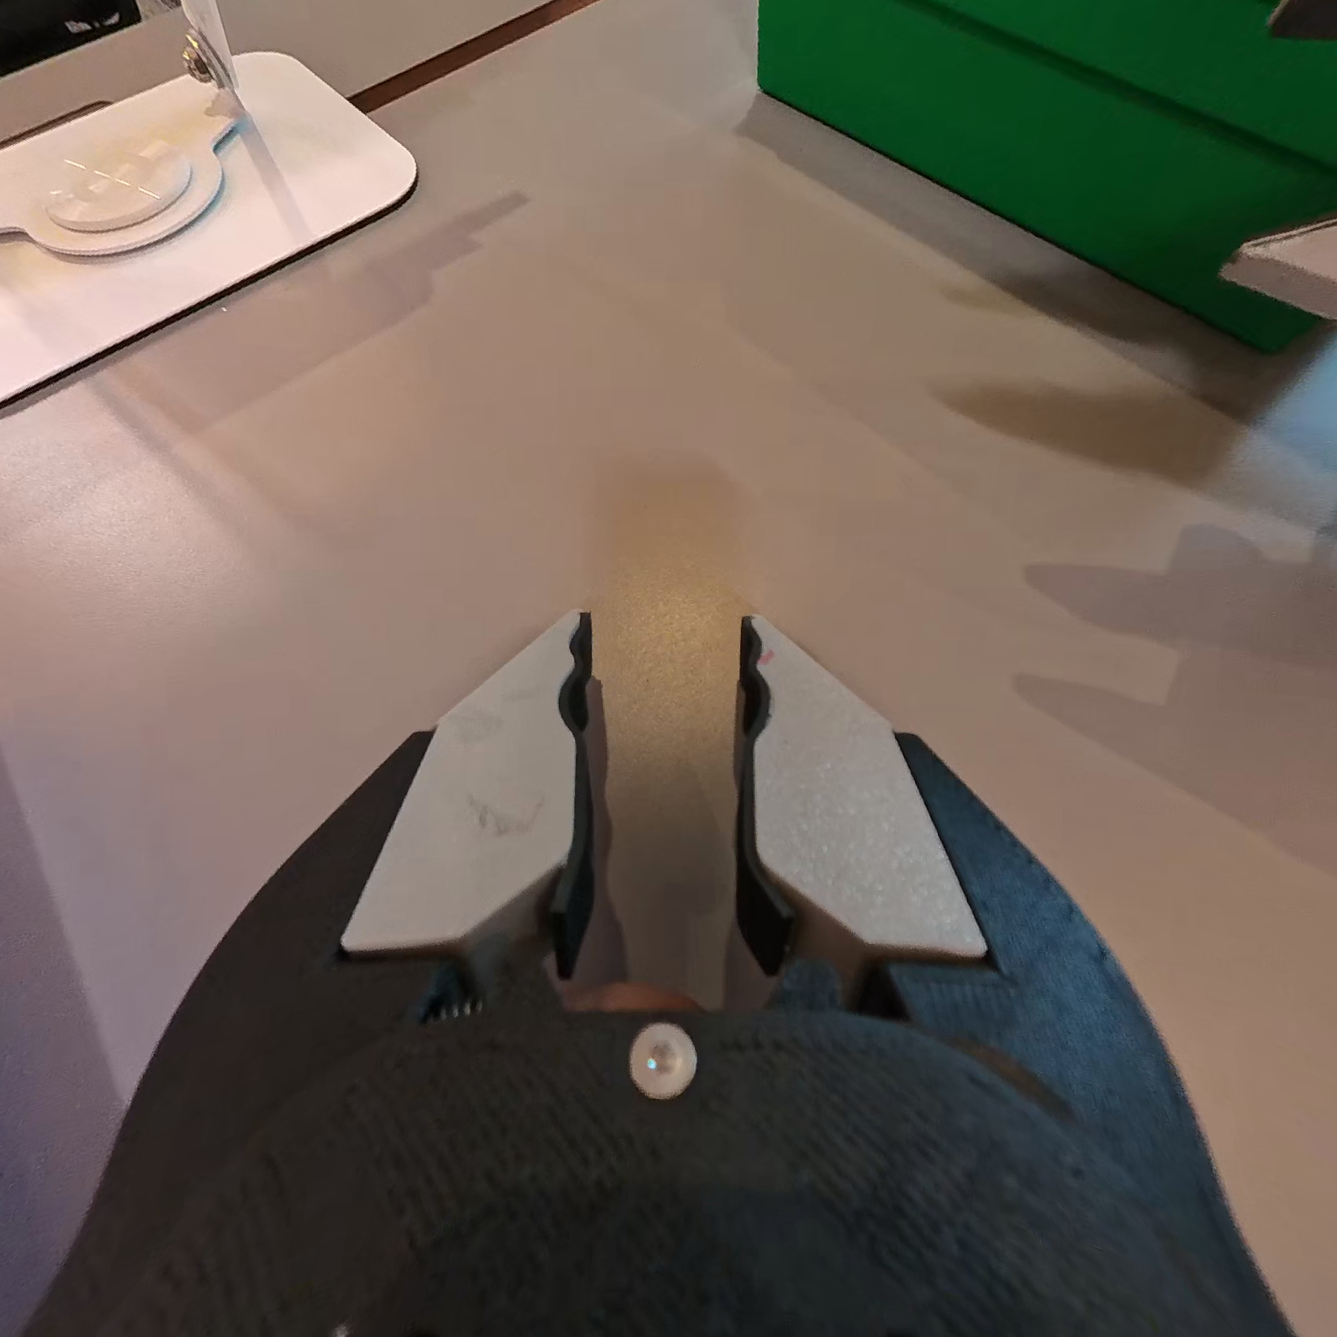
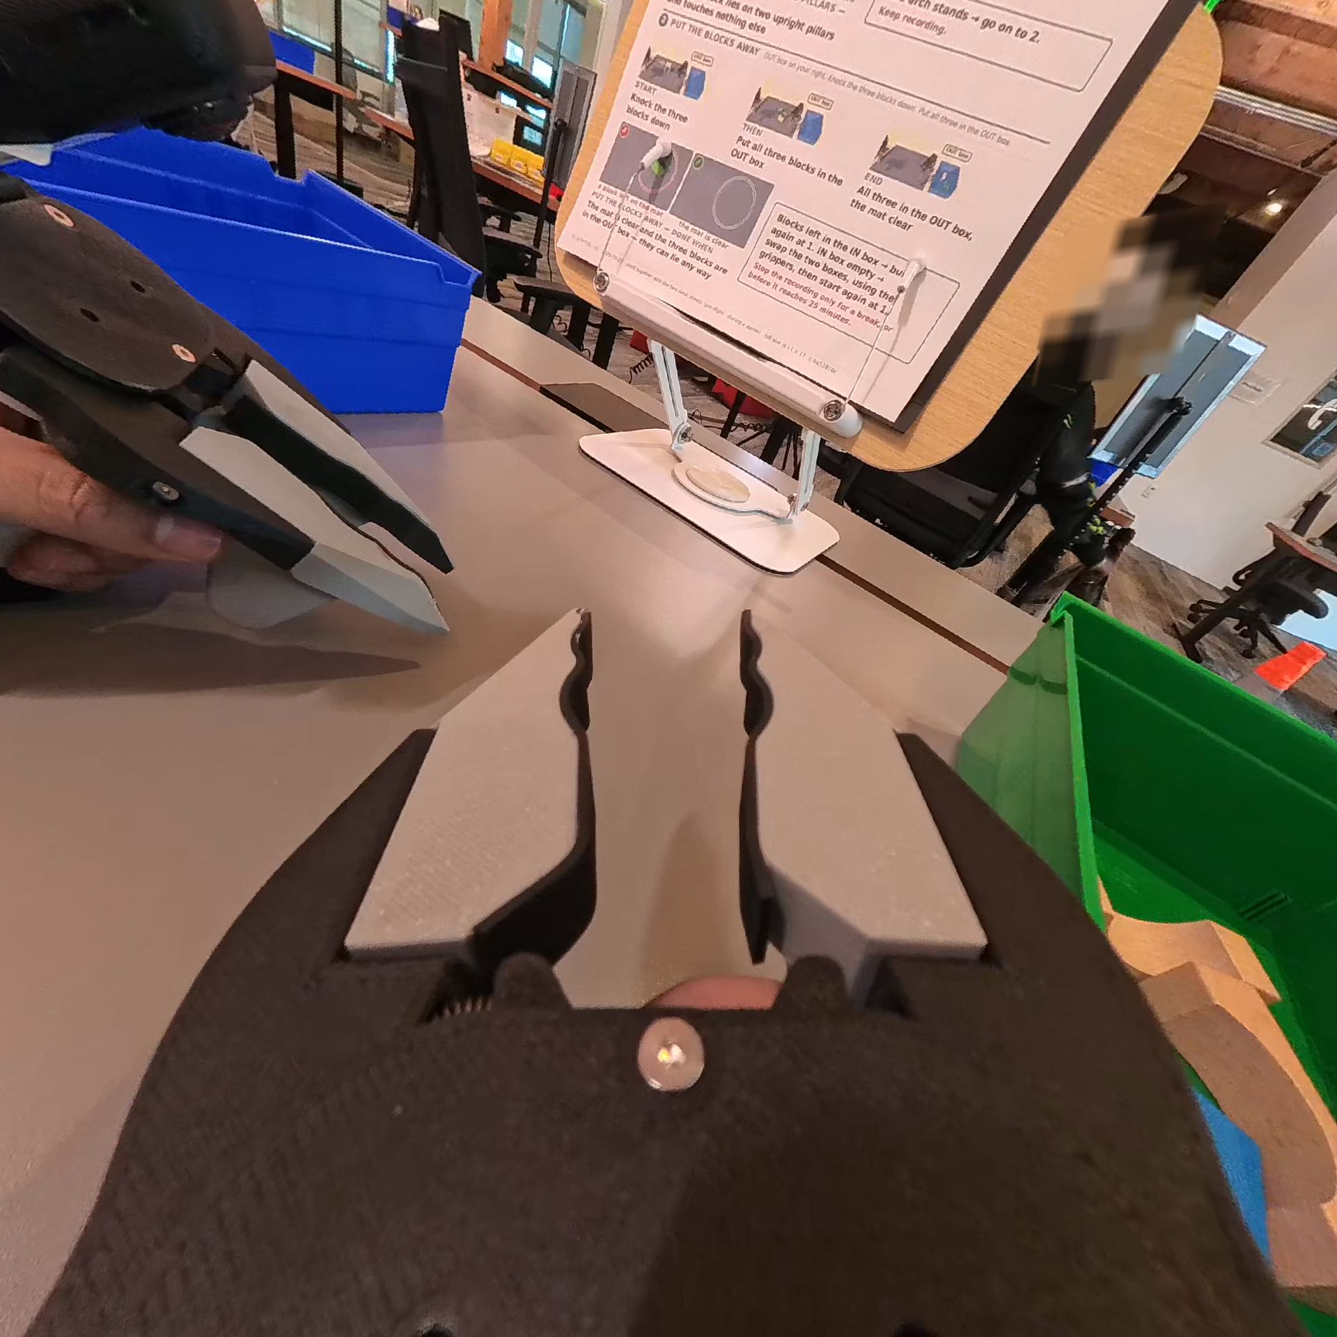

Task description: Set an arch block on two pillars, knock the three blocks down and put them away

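Left of the white instruction-sheet stand [image 2: 712, 499] sits the blue plastic bin [image 2: 304, 289], and before it the left gripper [image 2: 434, 590] hovers over the grey table [image 2: 579, 535], jaws apart and empty. The right gripper [image 2: 665, 629] is likewise parted, holding nothing. Right of the stand, pale wooden blocks [image 2: 1223, 1027] lie in the green plastic bin [image 2: 1186, 767]
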### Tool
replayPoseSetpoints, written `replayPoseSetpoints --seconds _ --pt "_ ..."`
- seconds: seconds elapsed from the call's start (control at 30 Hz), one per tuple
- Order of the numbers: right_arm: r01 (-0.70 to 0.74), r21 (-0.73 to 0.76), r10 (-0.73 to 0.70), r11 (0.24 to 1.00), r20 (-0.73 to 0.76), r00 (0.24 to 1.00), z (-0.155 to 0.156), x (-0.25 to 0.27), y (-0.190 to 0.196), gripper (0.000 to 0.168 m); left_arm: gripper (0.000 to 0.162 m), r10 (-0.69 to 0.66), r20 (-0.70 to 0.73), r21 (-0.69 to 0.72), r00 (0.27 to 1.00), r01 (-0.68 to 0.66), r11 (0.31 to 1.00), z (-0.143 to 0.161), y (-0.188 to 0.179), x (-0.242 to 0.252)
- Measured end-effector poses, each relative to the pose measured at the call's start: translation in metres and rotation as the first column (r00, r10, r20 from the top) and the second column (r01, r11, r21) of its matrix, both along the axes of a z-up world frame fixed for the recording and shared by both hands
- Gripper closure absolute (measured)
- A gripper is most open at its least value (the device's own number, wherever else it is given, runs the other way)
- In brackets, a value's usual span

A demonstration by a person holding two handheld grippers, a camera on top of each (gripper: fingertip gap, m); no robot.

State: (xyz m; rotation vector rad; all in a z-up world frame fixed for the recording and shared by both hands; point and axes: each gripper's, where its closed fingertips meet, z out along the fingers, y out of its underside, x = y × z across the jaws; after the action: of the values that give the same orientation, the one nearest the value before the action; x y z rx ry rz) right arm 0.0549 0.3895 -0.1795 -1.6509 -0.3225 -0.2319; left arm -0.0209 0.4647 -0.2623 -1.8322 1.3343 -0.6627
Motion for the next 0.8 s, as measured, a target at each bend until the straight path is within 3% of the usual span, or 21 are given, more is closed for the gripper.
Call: replayPoseSetpoints --seconds 0.6,0.8 --pt "0.003 -0.001 -0.003 1.0 0.005 1.0 0.0 0.001 0.0 0.13 0.125 0.003 0.009 0.036 1.0 -0.003 0.999 0.003 0.0 0.0" --pt "-0.009 -0.02 0.009 1.0 0.023 1.0 -0.004 -0.002 0.001 0.127 0.113 0.141 0.136 0.133 0.981 -0.159 0.978 0.029 0.006 -0.024"
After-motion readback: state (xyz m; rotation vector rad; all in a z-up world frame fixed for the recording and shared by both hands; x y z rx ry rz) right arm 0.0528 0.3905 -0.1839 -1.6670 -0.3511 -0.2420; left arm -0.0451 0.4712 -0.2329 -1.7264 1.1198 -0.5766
